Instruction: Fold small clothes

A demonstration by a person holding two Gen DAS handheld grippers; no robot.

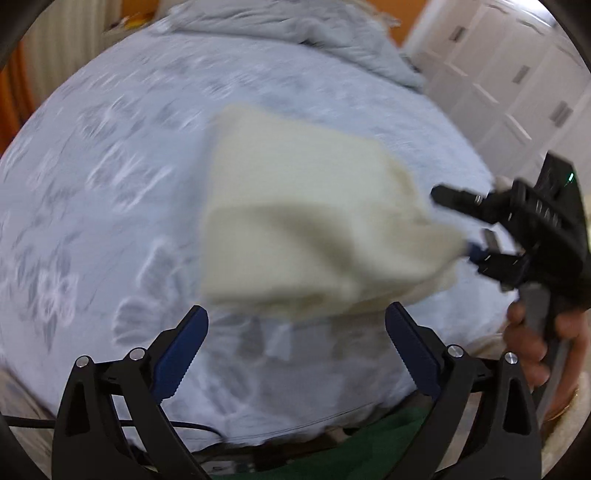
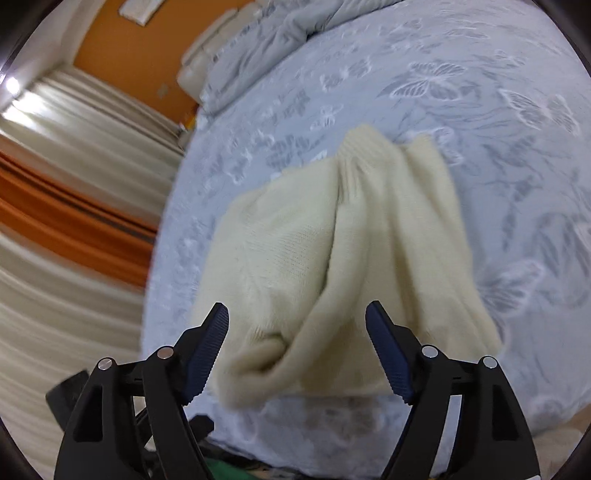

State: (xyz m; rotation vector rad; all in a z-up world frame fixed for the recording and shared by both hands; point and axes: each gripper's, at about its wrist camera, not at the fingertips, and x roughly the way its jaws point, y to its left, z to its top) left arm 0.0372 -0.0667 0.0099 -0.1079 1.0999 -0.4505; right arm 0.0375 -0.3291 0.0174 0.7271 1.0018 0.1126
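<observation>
A cream knitted garment (image 1: 295, 221) lies folded and a little rumpled on the pale blue bed cover (image 1: 110, 184). My left gripper (image 1: 295, 314) hovers just short of its near edge, jaws wide apart with nothing between them. At the right of the left wrist view, my right gripper (image 1: 456, 225) stands open around the garment's right corner, with a person's hand (image 1: 524, 343) on its handle. In the right wrist view the garment (image 2: 314, 240) fills the middle, and its near folded edge lies between the spread fingers of the right gripper (image 2: 297, 306). The pads do not press on it.
The butterfly-patterned bed cover (image 2: 480, 110) spreads all around the garment. A bunched grey blanket (image 1: 295, 29) lies at the head of the bed. White cupboard doors (image 1: 498, 74) stand beyond the bed's right side. Cream and orange curtains (image 2: 74, 166) hang past the other side.
</observation>
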